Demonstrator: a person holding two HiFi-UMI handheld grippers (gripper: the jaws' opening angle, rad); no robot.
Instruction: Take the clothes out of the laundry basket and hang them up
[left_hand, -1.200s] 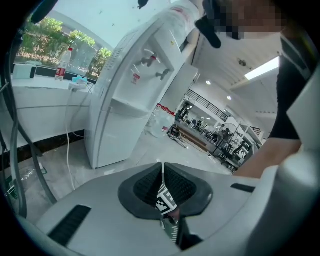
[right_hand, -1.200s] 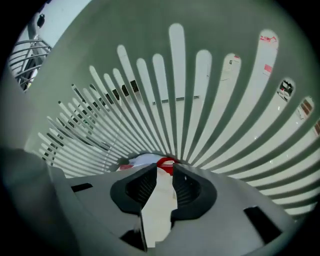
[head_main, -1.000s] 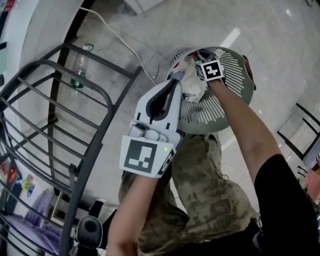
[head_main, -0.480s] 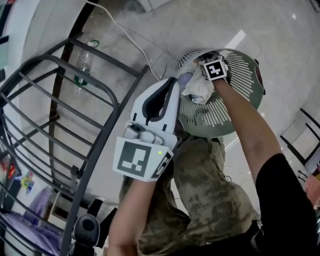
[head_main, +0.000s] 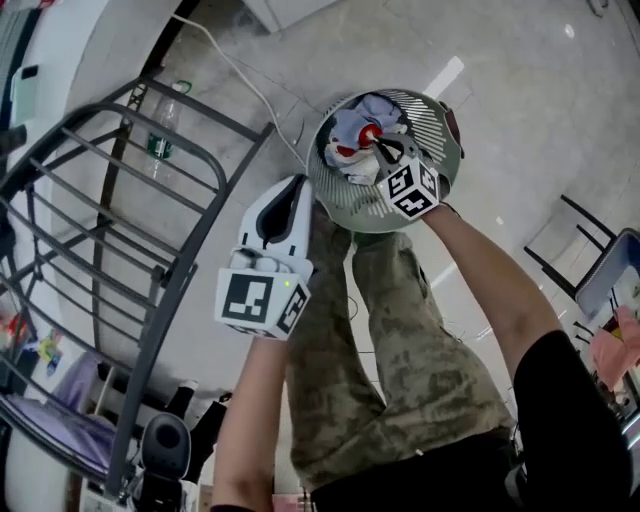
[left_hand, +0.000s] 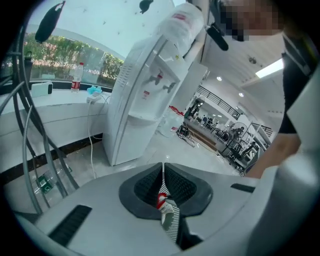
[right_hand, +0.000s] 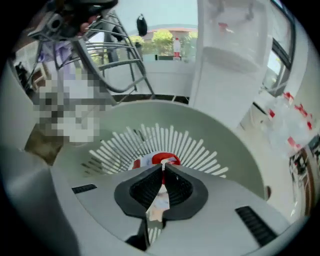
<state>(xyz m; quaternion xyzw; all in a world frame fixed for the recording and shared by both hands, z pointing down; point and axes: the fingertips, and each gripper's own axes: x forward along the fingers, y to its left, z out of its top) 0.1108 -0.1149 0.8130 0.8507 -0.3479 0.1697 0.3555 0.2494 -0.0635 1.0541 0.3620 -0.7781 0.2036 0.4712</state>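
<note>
A round green laundry basket (head_main: 441, 128) stands on the floor below me, with a light garment (head_main: 350, 130) with red patches bunched inside. My right gripper (head_main: 378, 152) reaches into the basket. Its jaws are closing on a fold of that garment (right_hand: 159, 206), and a red patch of it shows just past the tips. My left gripper (head_main: 298, 184) hangs at the basket's left rim. It is shut on a strip of grey-striped cloth (left_hand: 170, 216) with a red spot. In the head view I cannot see where that strip leads.
A grey metal drying rack (head_main: 120, 200) fills the left side, with a water bottle (head_main: 160, 135) and a white cable (head_main: 250, 80) on the floor behind it. A white water dispenser (left_hand: 150, 95) stands nearby. My camouflage trousers (head_main: 400, 340) are beside the basket, with a black frame (head_main: 560, 250) to the right.
The right gripper has drawn back toward the basket's near rim and its jaws have come together on the garment. The left gripper has pulled back toward the left rim. The basket looks smaller.
</note>
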